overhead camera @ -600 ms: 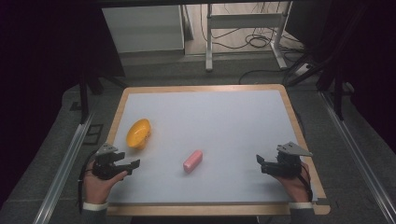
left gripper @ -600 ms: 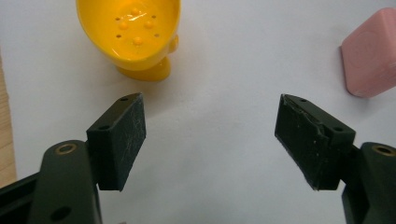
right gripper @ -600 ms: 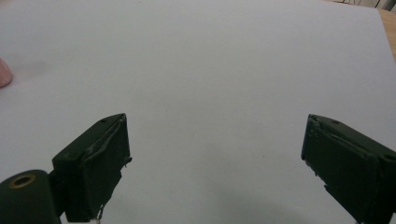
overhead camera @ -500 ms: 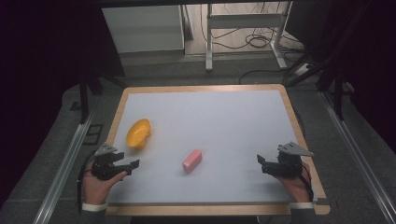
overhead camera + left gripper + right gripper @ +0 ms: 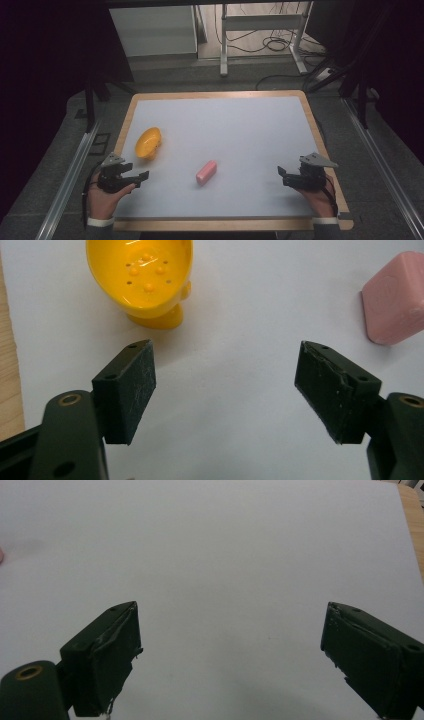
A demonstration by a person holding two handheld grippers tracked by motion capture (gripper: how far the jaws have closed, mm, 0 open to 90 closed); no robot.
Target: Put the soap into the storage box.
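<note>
From above, I see my left gripper (image 5: 135,178) near the tabletop's (image 5: 240,130) left edge, jaws wide, the yellow bowl (image 5: 148,143) just ahead and the pink block (image 5: 206,171) off to its right. My right gripper (image 5: 286,177) sits well apart from both, jaws wide. In the left gripper view, the bowl (image 5: 142,277) lies beyond the left jaw, the block (image 5: 397,297) beyond the right. In the right gripper view, bare tabletop (image 5: 225,555) lies between the spread jaws.

Left tool (image 5: 134,178) lower left of frame, jaws wide apart, right tool (image 5: 287,177) lower right, jaws wide apart, both empty
</note>
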